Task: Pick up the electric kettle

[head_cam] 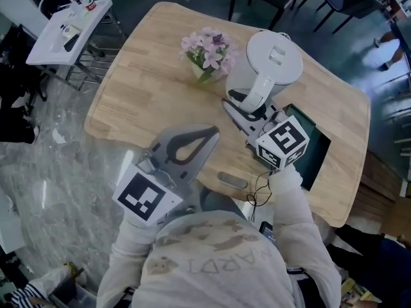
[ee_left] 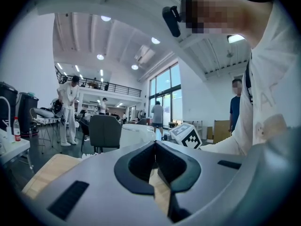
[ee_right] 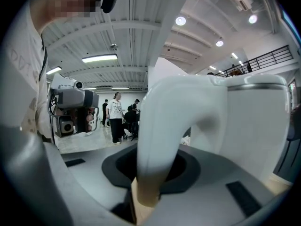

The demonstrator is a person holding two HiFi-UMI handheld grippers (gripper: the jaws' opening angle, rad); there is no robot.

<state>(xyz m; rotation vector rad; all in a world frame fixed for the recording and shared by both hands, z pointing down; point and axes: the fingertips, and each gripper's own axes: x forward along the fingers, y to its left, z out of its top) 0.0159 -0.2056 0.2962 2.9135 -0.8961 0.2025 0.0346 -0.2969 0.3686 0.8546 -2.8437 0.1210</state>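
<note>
One kettle (head_cam: 273, 61), one bouquet (head_cam: 207, 49) — two claws (head_cam: 214, 133) (head_cam: 243, 105)

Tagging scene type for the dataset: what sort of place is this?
Probably a big open lab or workshop hall, not a home: a high ceiling with a railed mezzanine, tall windows, and people standing about on an open floor.

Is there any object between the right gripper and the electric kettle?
Nothing visible stands between them: the right gripper is shut on the handle of the kettle. The flowers stand beside the kettle, not in the way.
</note>
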